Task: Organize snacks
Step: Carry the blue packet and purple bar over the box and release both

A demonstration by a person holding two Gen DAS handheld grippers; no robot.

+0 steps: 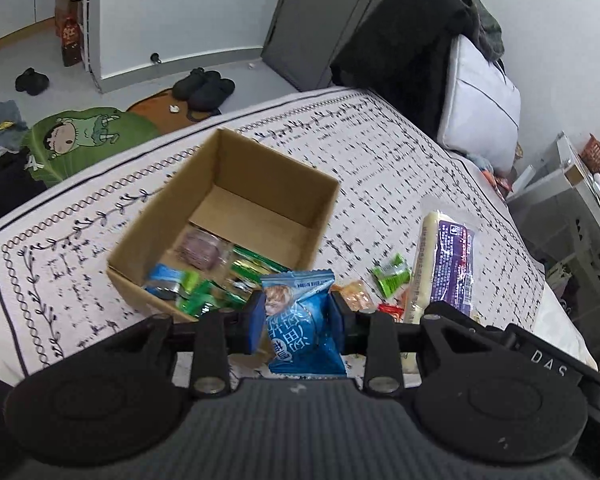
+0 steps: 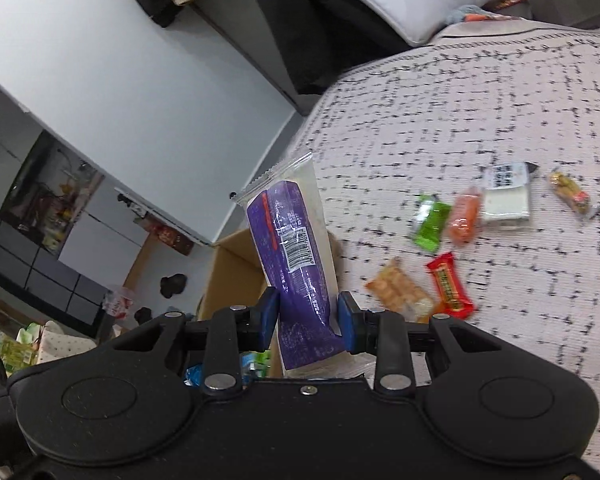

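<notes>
My left gripper (image 1: 298, 316) is shut on a blue snack packet (image 1: 300, 320), held just at the near right corner of an open cardboard box (image 1: 236, 184) on the bed. The box holds several green, blue and purple snacks (image 1: 204, 268). My right gripper (image 2: 308, 316) is shut on a long purple-and-white snack pack (image 2: 296, 256), lifted upright in front of the cardboard box (image 2: 232, 272). In the left wrist view that purple pack (image 1: 444, 264) shows to the right of the box. Loose snacks lie on the bed: green (image 2: 430, 222), orange (image 2: 466, 218), red (image 2: 450, 286), white (image 2: 506, 196).
The bed has a white patterned cover (image 1: 380, 152), with a pillow (image 1: 480, 108) and dark clothes (image 1: 404, 40) at its far end. Slippers (image 1: 204, 86) and a green cartoon rug (image 1: 84, 136) lie on the floor beyond the bed edge. Shelving (image 1: 572, 200) stands at the right.
</notes>
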